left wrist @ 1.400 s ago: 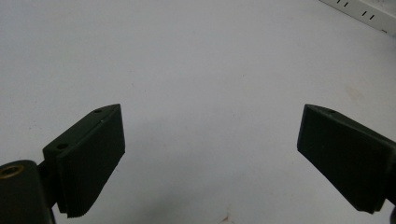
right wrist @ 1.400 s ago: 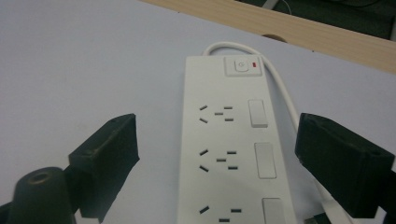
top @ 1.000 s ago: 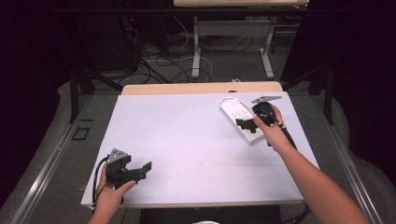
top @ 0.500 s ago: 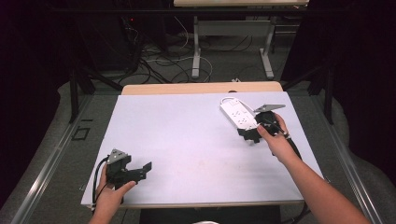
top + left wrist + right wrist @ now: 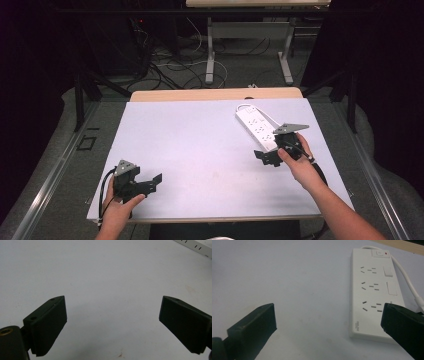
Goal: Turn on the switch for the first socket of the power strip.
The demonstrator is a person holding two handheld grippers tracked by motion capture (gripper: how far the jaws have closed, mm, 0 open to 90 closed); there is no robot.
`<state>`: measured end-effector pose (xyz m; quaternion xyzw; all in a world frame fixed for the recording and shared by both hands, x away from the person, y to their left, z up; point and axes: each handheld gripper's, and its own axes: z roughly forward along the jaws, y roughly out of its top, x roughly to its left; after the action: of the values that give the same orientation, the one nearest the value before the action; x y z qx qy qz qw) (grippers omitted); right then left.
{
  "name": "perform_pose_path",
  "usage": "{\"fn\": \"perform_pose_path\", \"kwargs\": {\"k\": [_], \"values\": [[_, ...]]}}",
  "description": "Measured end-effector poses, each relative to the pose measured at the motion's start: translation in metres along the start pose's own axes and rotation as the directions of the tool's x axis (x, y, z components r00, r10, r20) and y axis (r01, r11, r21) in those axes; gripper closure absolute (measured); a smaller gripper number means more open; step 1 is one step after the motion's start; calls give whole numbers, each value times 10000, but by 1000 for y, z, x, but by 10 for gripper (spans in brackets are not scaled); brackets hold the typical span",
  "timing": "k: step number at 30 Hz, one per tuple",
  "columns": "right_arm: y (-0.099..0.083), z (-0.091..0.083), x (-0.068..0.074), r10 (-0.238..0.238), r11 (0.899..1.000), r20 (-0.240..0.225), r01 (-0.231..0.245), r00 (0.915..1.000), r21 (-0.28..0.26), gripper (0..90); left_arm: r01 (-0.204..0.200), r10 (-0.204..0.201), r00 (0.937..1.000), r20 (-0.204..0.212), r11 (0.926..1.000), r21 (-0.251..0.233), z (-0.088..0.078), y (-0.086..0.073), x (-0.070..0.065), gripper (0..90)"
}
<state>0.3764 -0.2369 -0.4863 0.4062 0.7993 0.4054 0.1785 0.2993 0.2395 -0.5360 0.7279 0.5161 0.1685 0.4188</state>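
A white power strip (image 5: 256,125) with several sockets lies on the right side of the white table (image 5: 200,135); its white cable (image 5: 243,106) curls at its far end. My right gripper (image 5: 265,156) stands open just short of the strip's near end, holding nothing. In the right gripper view the power strip (image 5: 374,290) lies ahead to the right, its near end by the right jaw, and the right gripper (image 5: 327,325) is spread wide. My left gripper (image 5: 150,182) rests open near the front left edge. In the left gripper view the left gripper (image 5: 112,325) has bare table between its jaws.
A wooden strip of tabletop (image 5: 215,94) shows beyond the white surface. Past it stand table legs (image 5: 210,55) and loose cables (image 5: 165,65) on the floor. A corner of the power strip (image 5: 197,245) shows far off in the left gripper view.
My right gripper has drawn back from over the power strip toward the near edge, and its jaws now stand off the strip's near end. The left gripper has stayed put.
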Motion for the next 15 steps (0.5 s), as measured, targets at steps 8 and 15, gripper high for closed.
{"fn": "perform_pose_path", "kwargs": {"k": [8, 15], "values": [[-16, -13, 11, -414, 9991, 16, 414, 9991, 30, 0, 16, -16, 10000, 5, 10000, -16, 0, 0, 0, 74], [-33, -24, 19, -414, 9991, 30, 414, 9991, 23, 0, 15, -15, 10000, -15, 9999, -107, 0, 0, -1, 73]]}}
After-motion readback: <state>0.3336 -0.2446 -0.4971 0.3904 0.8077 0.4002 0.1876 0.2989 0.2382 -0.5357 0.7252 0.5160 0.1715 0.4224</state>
